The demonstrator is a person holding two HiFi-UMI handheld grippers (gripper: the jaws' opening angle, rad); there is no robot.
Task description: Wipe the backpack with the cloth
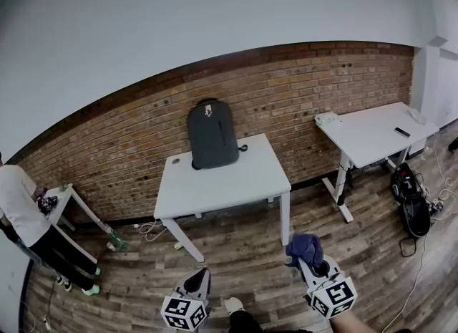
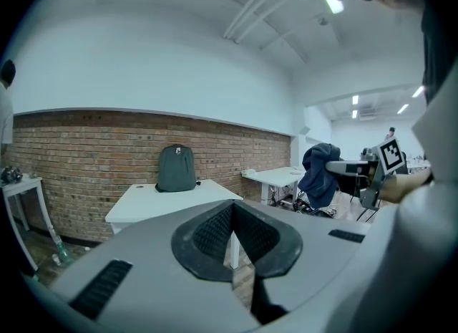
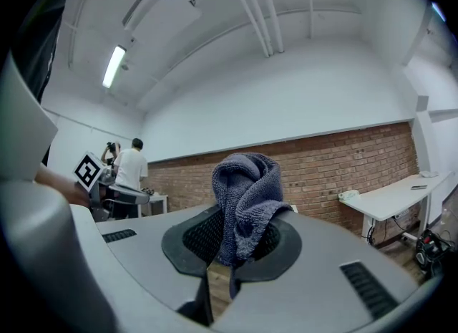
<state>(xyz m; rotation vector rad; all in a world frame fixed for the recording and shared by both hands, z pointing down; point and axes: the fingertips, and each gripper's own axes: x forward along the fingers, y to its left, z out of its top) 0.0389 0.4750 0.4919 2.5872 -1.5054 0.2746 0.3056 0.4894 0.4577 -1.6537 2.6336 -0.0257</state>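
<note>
Since the wiping has not begun, both tools sit low and close to the person's body, well short of the work. The right gripper [image 3: 232, 245] is clamped on a blue-grey cloth [image 3: 247, 195], which stands up in a bunched fold above the jaws. Held that way, a soft wad is out front, which I judge is meant to meet the bag's fabric first. Seen from the head view, this gripper points forward with its tip angled slightly left.

The left gripper [image 2: 234, 213] has its jaws pressed together with nothing between them. It angles forward beside the right one, apart from it, and looks free to steady the bag when needed.

Wooden floor [image 1: 236, 253] lies between the person and the white table [image 1: 236, 181]. At the table's far edge the grey backpack [image 1: 212, 134] stands upright with its back against the brick wall [image 1: 129, 145], likely so it does not topple and its front faces out. Cloth and backpack are well apart.
</note>
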